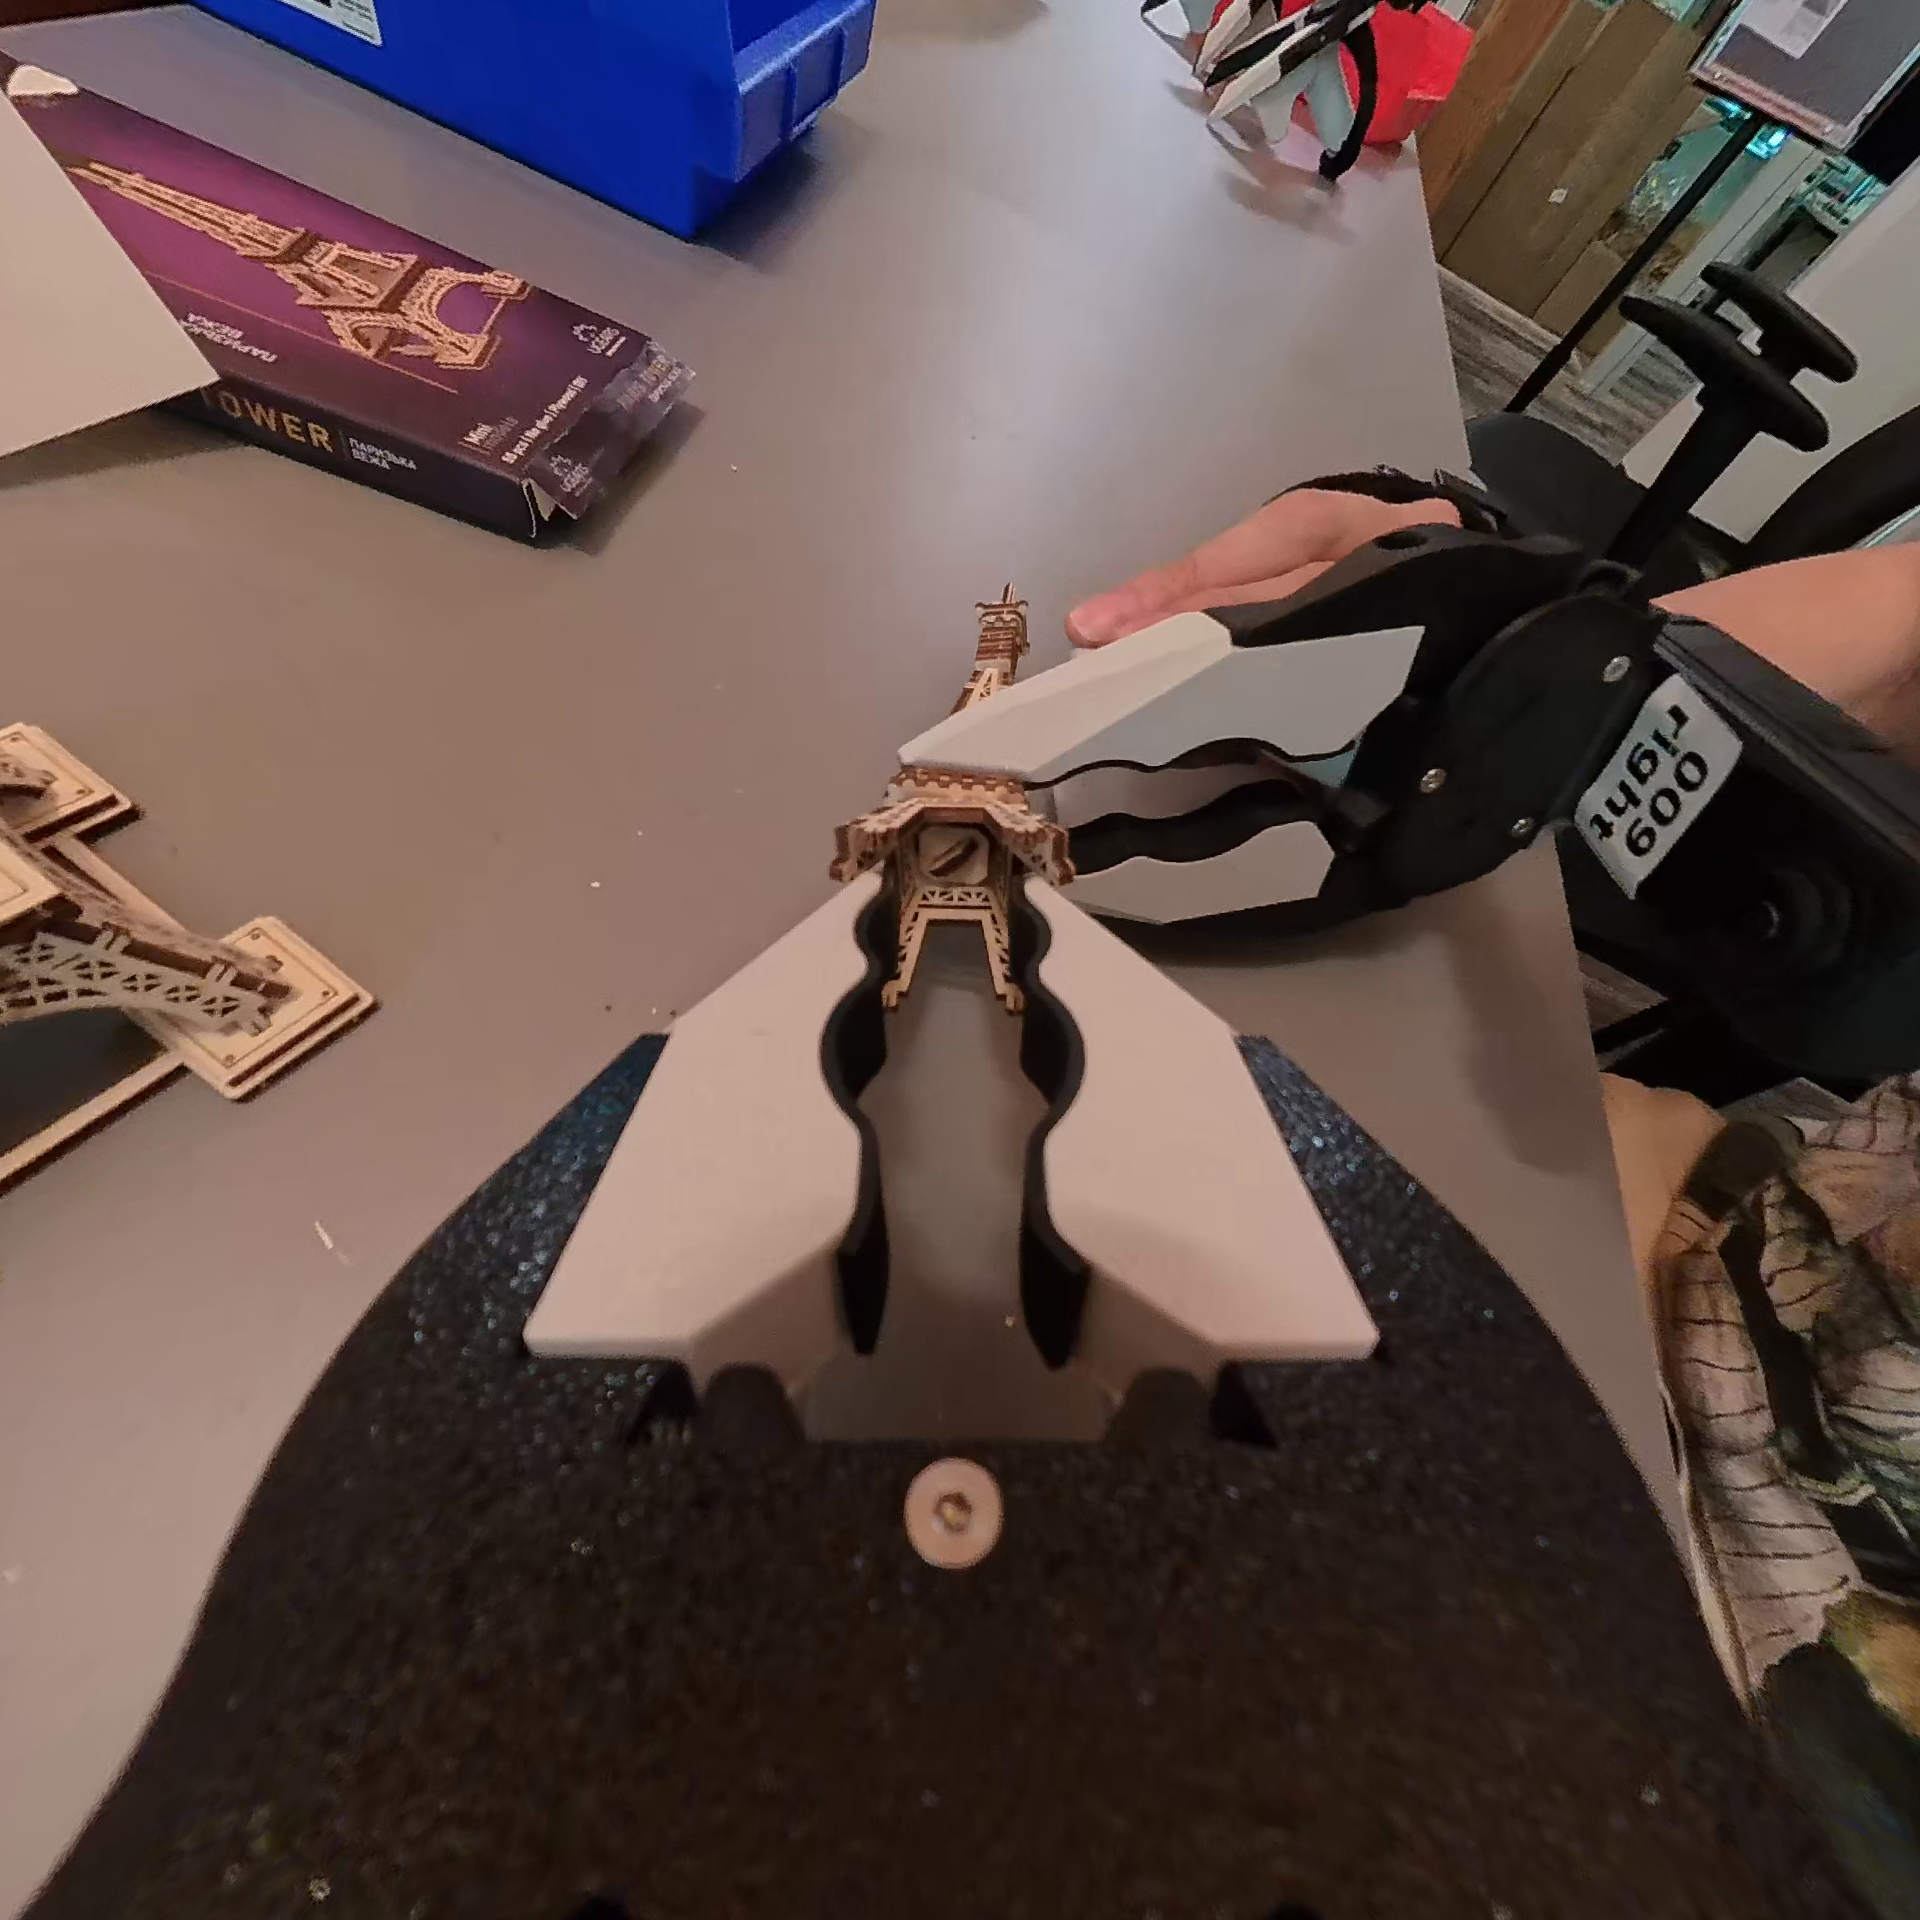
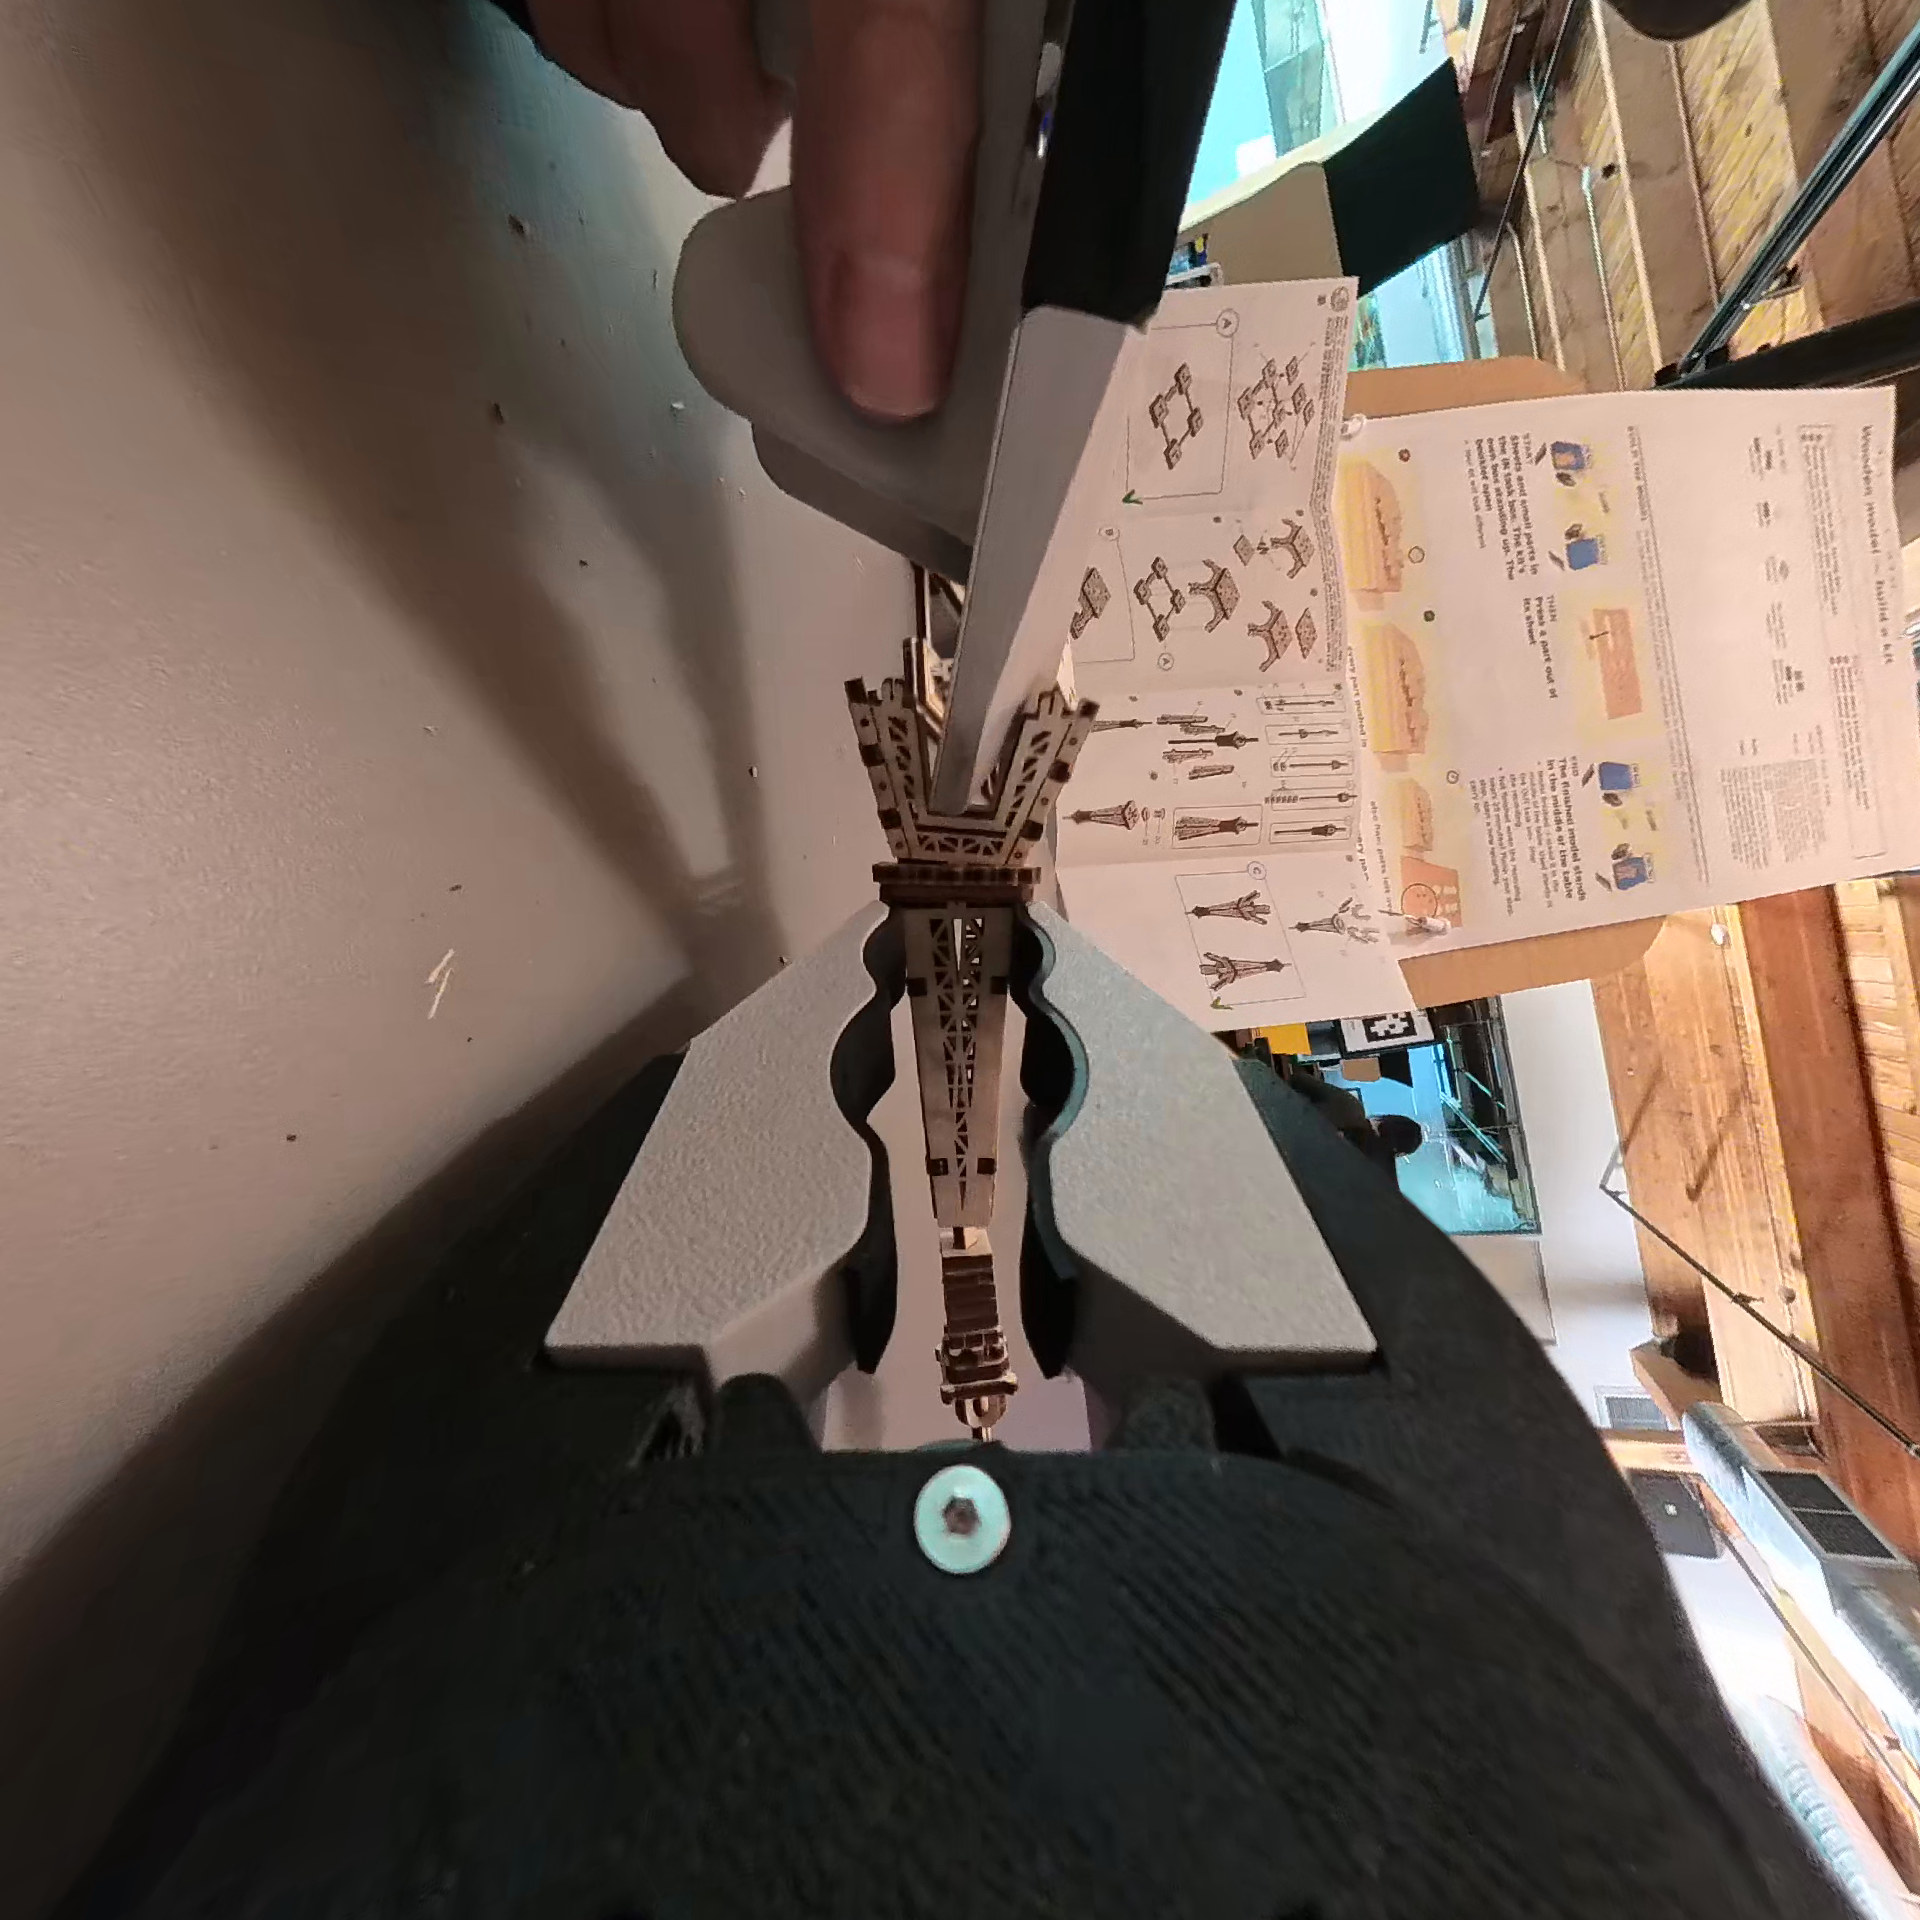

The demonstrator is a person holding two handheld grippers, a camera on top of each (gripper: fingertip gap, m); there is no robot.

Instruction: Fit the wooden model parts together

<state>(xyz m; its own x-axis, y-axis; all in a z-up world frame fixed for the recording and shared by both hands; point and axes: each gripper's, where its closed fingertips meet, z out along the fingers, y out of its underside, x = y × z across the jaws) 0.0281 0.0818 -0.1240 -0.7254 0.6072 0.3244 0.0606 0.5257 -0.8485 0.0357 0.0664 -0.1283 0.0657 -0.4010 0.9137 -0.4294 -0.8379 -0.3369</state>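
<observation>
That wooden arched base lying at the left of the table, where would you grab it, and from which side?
I'd grip the wooden arched base across one latticed leg, coming down from above. It lies flat on the table, so its square foot plates hug the surface, while the raised narrow leg should fit between two fingers.

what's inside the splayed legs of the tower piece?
In the right wrist view, a left claw finger tip sits between the legs of the tower piece. Right claw grips its shaft. Leg interior hidden.
</observation>
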